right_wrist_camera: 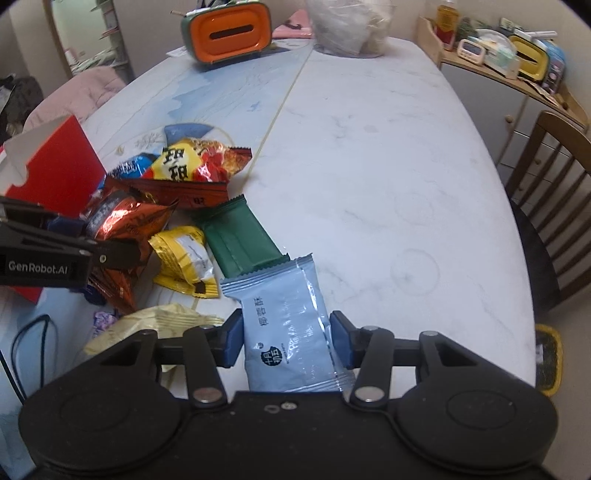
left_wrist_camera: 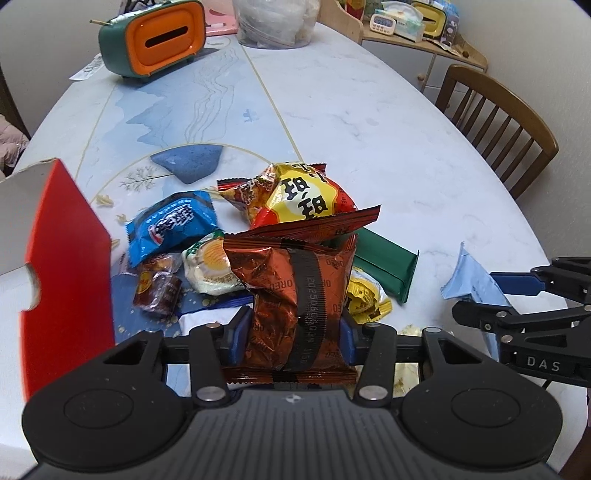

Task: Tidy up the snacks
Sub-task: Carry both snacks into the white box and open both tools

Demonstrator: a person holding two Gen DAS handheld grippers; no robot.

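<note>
My left gripper (left_wrist_camera: 293, 332) is shut on a brown foil Oreo packet (left_wrist_camera: 291, 295), its blue pads pressing both sides. Behind it on the table lies a pile of snacks: a yellow-and-red bag (left_wrist_camera: 303, 195), a blue packet (left_wrist_camera: 173, 225), a long green packet (left_wrist_camera: 384, 258), a small yellow packet (left_wrist_camera: 365, 295) and a brown sweet (left_wrist_camera: 159, 288). An open red box (left_wrist_camera: 66, 266) stands just left of the pile. My right gripper (right_wrist_camera: 286, 338) is shut on a pale blue packet (right_wrist_camera: 288, 325), held right of the pile near the green packet (right_wrist_camera: 240, 240).
The pale marble-patterned table (left_wrist_camera: 369, 110) stretches away behind the pile. An orange-and-green tissue box (left_wrist_camera: 155, 37) and a clear plastic bag (left_wrist_camera: 273, 22) stand at its far end. A wooden chair (left_wrist_camera: 498, 122) is at the right edge, a cluttered sideboard (left_wrist_camera: 417, 26) behind.
</note>
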